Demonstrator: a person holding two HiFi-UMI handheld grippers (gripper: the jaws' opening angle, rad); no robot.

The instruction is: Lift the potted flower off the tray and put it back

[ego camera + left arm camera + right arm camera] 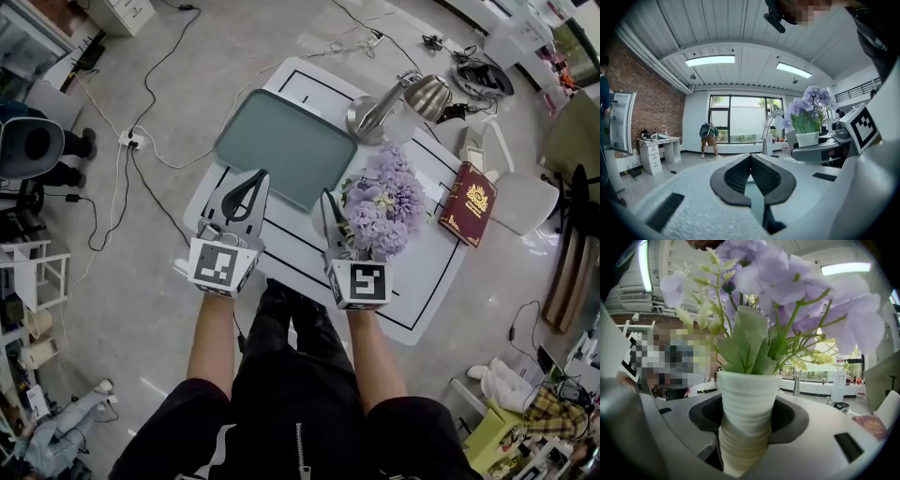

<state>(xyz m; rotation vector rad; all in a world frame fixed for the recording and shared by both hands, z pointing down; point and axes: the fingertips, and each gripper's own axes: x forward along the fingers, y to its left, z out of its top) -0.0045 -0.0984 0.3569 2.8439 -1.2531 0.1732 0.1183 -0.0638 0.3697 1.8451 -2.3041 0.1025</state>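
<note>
The potted flower (380,204), purple blooms in a white ribbed pot (749,399), is off the grey-green tray (272,142), just to the tray's right above the white table (427,272). My right gripper (749,417) is shut on the pot, with a black jaw pressed to each side of it. In the head view the blooms hide the pot and one jaw. The left gripper view shows the pot (807,139) upright in that grip. My left gripper (251,181) hovers at the tray's near edge, jaws together with nothing between them. The tray is bare.
A silver desk lamp (403,98) stands behind the tray on the table. A red book (473,202) lies at the table's right side, next to a white chair (525,202). Cables and a power strip (131,139) lie on the floor at left.
</note>
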